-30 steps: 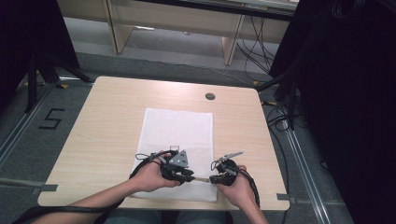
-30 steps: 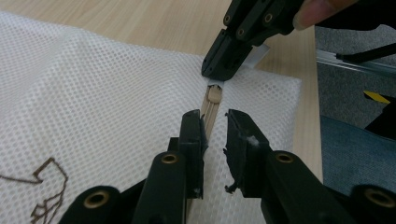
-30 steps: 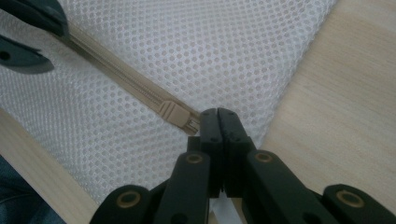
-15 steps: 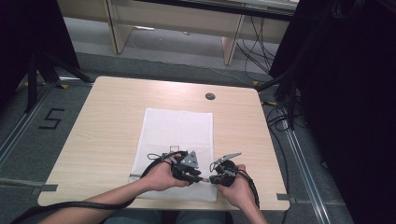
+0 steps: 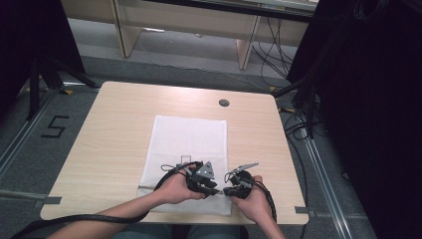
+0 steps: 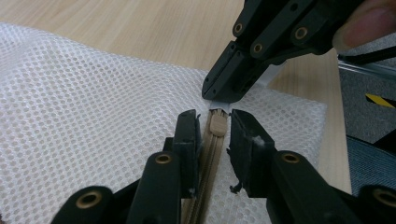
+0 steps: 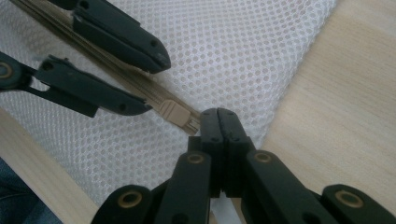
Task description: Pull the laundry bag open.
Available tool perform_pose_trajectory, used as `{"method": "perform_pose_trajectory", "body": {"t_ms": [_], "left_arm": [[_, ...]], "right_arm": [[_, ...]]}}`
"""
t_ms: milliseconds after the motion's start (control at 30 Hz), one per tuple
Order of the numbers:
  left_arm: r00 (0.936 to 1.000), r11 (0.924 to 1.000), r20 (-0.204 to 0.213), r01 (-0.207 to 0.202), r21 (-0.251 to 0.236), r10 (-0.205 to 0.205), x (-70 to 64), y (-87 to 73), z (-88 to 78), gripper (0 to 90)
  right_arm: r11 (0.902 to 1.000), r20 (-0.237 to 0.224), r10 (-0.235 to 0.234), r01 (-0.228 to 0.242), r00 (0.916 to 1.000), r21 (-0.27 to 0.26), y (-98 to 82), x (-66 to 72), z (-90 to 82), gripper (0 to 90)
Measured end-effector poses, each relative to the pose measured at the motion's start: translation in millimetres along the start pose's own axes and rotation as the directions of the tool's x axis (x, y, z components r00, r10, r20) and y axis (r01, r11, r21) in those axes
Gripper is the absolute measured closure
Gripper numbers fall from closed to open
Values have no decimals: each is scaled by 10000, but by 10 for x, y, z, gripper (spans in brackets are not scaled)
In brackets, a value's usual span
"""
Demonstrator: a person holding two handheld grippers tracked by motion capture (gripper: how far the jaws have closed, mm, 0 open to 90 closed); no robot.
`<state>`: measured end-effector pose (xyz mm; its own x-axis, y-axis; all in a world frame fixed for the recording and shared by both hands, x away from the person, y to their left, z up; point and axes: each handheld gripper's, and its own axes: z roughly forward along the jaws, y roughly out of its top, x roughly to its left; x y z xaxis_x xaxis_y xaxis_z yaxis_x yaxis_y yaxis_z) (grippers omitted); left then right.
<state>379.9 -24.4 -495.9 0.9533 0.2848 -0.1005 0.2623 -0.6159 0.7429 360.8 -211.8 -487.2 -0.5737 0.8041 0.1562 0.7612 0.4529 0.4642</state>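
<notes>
A white mesh bag (image 5: 189, 154) lies flat on the pale wooden worktop (image 5: 114, 144), its long axis running from the near edge away toward the far side, where a dark round grommet (image 5: 224, 102) sits in the wood. Both hands work at the bag's near end. A tan zip (image 6: 208, 163) runs along that near edge, crosswise to the bag's length, with its slider (image 6: 217, 125) toward the right corner. The left claw (image 6: 209, 135) is open, its two jaws set one on either side of the zip line just behind the slider, apart from it. The right claw (image 7: 218, 122) has its jaws pressed together, closed at the slider's white pull tab (image 6: 219, 105); whether the tab is truly pinched is hard to tell. The two claws meet tip to tip, nearly touching.
</notes>
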Motion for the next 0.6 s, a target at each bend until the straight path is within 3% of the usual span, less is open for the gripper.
{"method": "perform_pose_trajectory", "body": {"t_ms": [600], "left_arm": [[9998, 9996, -29, -217, 178, 217, 6, -8, 98, 697]], "right_arm": [[10000, -20, 59, -59, 10000, 33, 0, -2, 2, 900]]}}
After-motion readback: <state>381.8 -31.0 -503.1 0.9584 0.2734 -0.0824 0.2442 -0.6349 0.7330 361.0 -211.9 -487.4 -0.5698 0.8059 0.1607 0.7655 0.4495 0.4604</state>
